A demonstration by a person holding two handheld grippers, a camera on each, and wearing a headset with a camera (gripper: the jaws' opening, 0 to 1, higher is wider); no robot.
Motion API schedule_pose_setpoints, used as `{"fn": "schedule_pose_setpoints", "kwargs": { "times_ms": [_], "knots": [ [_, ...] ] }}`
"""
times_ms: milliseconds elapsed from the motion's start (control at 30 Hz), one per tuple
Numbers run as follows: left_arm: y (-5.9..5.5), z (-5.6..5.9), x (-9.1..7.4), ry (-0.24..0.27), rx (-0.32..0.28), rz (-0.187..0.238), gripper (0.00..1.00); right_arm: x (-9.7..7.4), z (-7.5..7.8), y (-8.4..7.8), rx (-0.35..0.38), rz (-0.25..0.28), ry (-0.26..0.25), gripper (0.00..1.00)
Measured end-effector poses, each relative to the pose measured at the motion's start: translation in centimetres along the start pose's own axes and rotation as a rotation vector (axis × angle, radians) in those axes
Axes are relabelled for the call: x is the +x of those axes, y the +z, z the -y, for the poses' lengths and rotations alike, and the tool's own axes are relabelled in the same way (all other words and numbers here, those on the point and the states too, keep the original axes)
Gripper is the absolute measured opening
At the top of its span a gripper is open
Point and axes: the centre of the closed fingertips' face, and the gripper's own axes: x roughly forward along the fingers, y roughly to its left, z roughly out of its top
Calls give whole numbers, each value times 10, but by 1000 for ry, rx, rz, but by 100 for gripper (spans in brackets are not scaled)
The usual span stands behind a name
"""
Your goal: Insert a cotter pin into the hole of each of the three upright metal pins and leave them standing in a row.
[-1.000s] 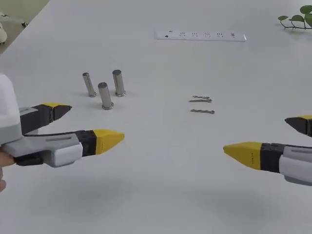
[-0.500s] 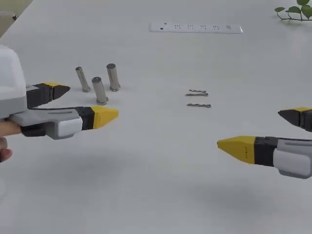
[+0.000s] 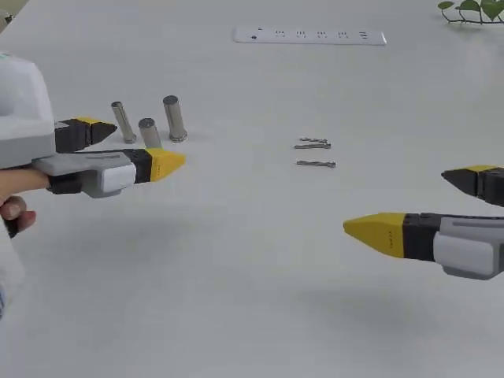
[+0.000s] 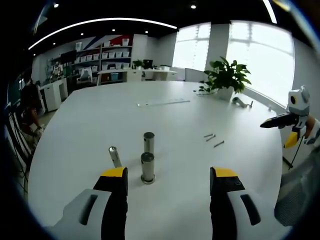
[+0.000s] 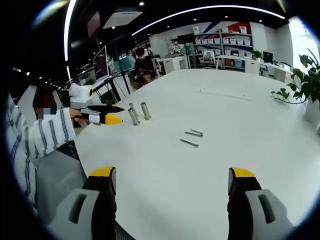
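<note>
Change over the last second: the left gripper has come up and in toward the three metal pins. The head camera has also shifted. Against the power strip at the far edge, the pins have not moved. They stand upright in a loose cluster, not a row, on the left part of the table.

The right gripper keeps about the same offset from the cotter pins. These lie flat near the table's middle, two close together and one a little nearer, none inserted yet.

Both pairs of jaws are wide apart and hold nothing.

Judgement: this is the approach step. The left gripper is heading for a pin first and the task proper has not begun.

View differences:
- Head view: the left gripper's near jaw crosses the base of the front pin, so contact cannot be judged there.
- Left gripper view: the front pin stands just beyond the jaw tips, left of the centre line and not yet between them.
- Right gripper view: the cotter pins lie ahead and well apart from its jaws, and a striped sleeve is behind the left gripper.
- The pin holes are too small to make out.
</note>
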Motion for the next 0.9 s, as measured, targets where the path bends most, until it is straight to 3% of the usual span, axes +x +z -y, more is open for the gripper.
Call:
{"fn": "schedule_pose_setpoints", "kwargs": {
  "times_ms": [133,433,900],
  "knots": [
    [-1,-2,7,1,1,3,59,-2,0,2,-2,4,-5,91],
    [-18,-4,25,5,50,-75,57,-5,4,2,-3,0,-17,91],
    [-24,-18,47,20,24,-89,46,-4,5,-1,-2,-10,-23,91]
  ]
}}
